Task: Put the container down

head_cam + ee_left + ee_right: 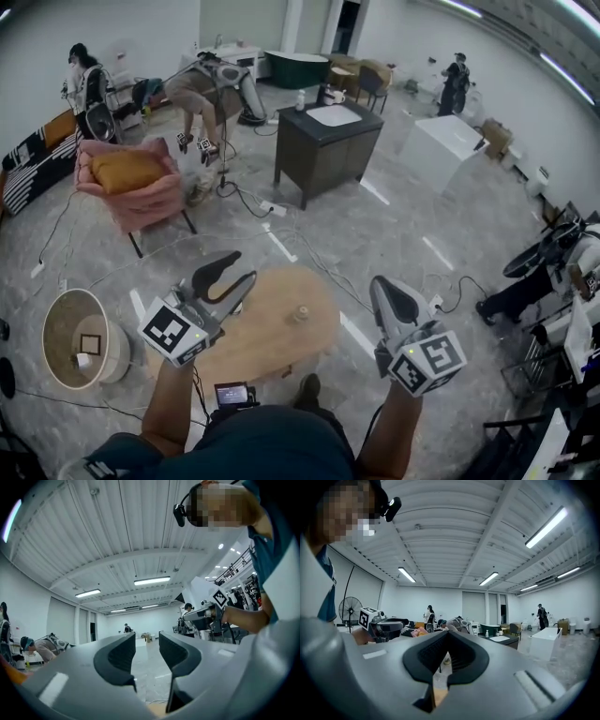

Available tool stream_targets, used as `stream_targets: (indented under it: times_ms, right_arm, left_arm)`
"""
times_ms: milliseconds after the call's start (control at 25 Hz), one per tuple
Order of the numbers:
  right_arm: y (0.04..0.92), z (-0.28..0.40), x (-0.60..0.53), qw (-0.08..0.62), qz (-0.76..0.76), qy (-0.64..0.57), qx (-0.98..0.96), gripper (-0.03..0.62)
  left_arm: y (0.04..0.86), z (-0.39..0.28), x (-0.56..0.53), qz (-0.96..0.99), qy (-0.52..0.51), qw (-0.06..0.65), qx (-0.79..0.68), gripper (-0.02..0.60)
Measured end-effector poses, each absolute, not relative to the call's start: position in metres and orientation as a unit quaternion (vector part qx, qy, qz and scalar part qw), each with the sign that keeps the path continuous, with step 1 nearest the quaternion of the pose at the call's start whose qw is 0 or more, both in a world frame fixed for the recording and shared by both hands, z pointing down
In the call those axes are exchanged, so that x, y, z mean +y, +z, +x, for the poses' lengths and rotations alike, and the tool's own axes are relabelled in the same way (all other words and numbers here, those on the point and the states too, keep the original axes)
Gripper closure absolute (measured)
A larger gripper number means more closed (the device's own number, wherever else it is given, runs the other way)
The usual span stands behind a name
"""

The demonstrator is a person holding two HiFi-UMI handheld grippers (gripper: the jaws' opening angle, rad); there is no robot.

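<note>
Left claw stands at a narrow gap with nothing in it; the right claw is pressed together, empty. A small tan round container stands upright on the oval wooden counter, towards its far right edge. It is between the claws and seemingly nearer the left. Only the head view shows it; both gripper views look out across the room.

A container sits on the table, right of its middle. A basket stands on the floor to the table's left. Behind the table stand an armchair on the left and a cabinet on the right.
</note>
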State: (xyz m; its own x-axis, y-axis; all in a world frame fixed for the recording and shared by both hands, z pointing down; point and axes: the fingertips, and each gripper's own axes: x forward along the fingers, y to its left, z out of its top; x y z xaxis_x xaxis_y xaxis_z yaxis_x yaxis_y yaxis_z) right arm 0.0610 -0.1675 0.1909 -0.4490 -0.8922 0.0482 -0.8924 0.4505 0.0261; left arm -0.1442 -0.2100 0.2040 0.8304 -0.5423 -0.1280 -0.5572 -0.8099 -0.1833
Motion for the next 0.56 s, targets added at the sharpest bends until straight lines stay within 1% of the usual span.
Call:
stream_targets:
  times_ms: [240,560]
  right_arm:
    - [0.189,0.059,-0.165,0.028,0.531,-0.004,-0.847,0.588]
    - [0.181,0.055,-0.200,0.034,0.533,0.000,-0.845,0.588]
  left_arm:
    - [0.208,-0.147,-0.212,-0.953,0.041,0.102,0.283,0.428]
    - [0.205,-0.150,-0.250,-0.954,0.040,0.094,0.280,0.428]
